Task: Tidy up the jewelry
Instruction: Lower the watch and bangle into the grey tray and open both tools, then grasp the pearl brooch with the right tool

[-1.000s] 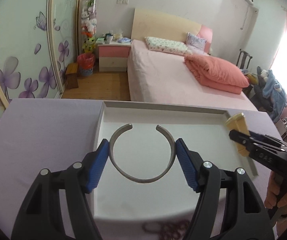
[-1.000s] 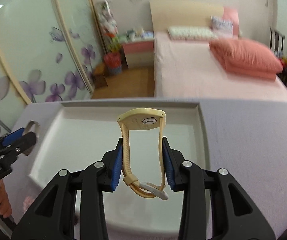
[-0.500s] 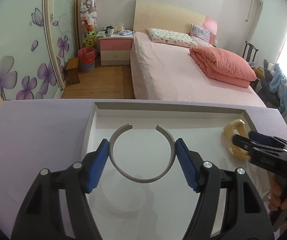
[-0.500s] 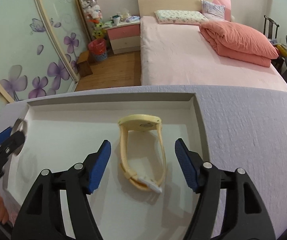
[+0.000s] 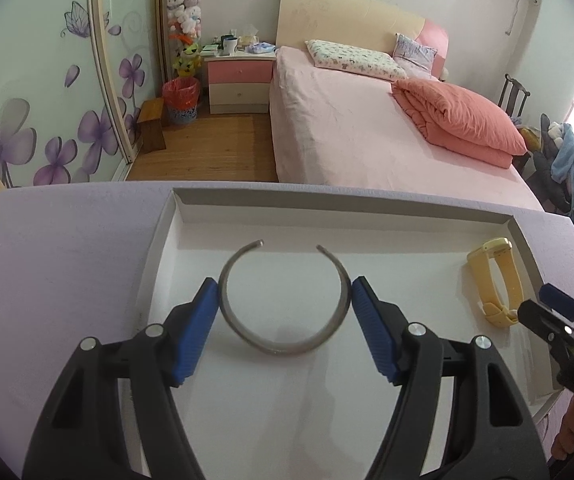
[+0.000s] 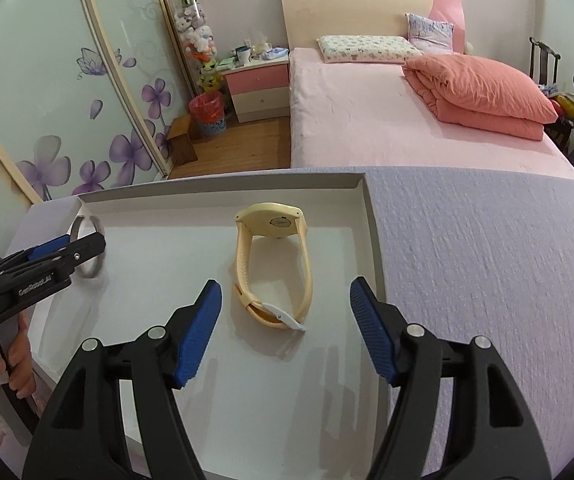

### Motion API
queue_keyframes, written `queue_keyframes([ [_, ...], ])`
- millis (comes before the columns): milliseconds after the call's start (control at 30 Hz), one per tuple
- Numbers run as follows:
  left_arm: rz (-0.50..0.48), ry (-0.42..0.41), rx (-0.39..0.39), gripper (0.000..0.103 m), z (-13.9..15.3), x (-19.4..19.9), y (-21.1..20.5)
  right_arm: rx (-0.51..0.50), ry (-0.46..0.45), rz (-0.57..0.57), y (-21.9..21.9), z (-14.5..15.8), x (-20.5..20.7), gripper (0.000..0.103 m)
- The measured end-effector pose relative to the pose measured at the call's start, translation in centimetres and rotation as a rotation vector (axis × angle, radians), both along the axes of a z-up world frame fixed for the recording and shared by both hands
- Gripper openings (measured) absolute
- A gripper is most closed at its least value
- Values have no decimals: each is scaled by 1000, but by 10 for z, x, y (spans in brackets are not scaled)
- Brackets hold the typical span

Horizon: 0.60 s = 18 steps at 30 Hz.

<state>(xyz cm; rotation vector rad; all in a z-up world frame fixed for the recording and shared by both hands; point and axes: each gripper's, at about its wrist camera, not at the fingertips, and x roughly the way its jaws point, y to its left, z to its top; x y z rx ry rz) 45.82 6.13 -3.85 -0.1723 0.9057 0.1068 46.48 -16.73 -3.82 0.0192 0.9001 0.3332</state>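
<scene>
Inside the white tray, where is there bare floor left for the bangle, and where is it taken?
Bare: the tray floor between the bangle, held over the left part, and the yellow watch; also along the far wall. Taken: the right side, where the watch lies between the open right gripper's jaws.

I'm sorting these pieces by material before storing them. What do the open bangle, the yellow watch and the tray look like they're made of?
Bangle: likely metal, dull grey brushed finish, thin rigid band holding its open C shape.
Watch: pale yellow strap looks like matte rubber or silicone, bending in a soft loop; the case seems to be plastic, and the clasp is whitish.
Tray: probably white cardboard, with thin folded walls and a matte surface.
</scene>
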Motion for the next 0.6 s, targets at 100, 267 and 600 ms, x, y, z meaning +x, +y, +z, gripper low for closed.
queue_keyframes([
  [100, 5, -25, -10, 72, 9, -10, 3, 3, -7, 4, -2, 2, -7, 67],
  [267, 29, -81, -19, 77, 33, -50, 19, 26, -32, -4, -13, 13, -28, 67],
  [600, 60, -236, -4, 93, 60, -204, 38, 67, -91, -26, -41, 27, -113, 74],
])
